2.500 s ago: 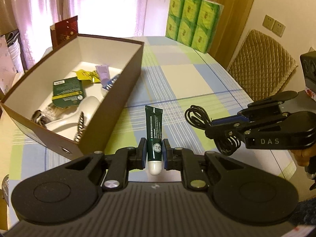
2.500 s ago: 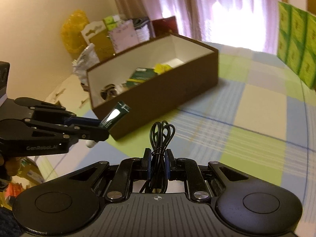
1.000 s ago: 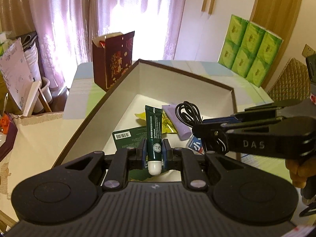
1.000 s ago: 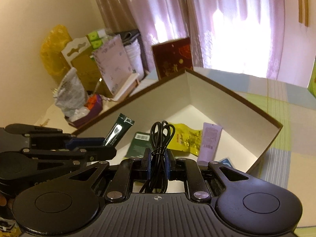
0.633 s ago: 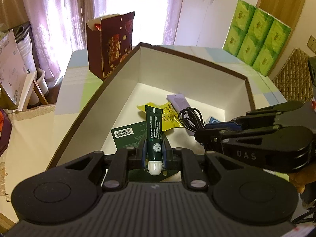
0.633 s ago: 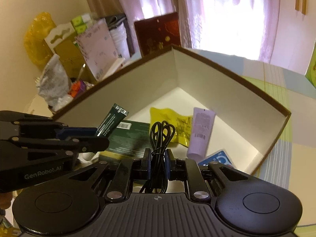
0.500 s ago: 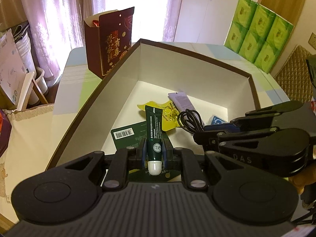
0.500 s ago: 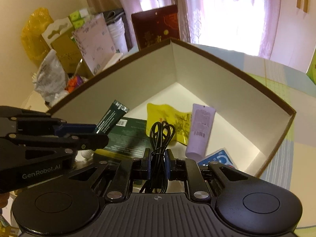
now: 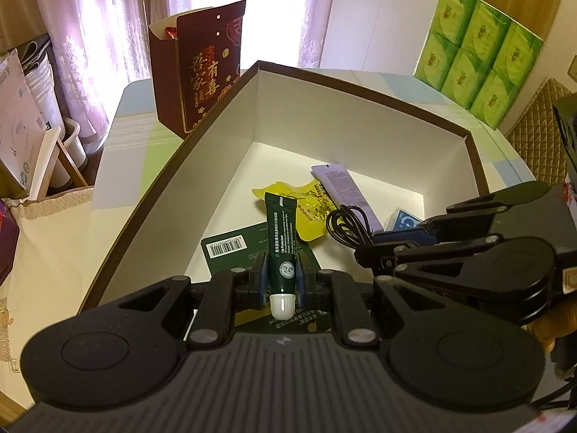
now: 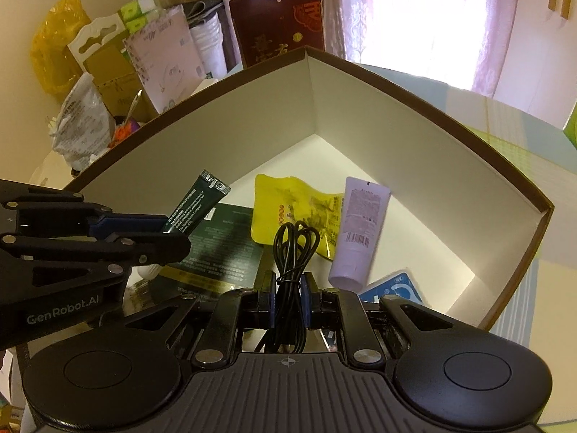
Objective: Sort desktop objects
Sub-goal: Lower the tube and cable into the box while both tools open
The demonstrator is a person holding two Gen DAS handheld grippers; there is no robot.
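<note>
My left gripper is shut on a dark green tube with a white cap, held above the brown box. My right gripper is shut on a coiled black cable, also over the box's white inside. Each gripper shows in the other's view: the right gripper at the right edge with the black cable, the left gripper at the left edge with the green tube. In the box lie a yellow packet, a lilac tube, a dark green card and a blue packet.
A dark red gift bag stands behind the box's far left wall. Green tissue packs sit at the table's far right, beside a quilted chair. Boxes, bags and clutter fill the floor side left of the table.
Both grippers carried their loads from the table over the box rim, then sank lower and nearer to the items inside. Both stayed shut.
</note>
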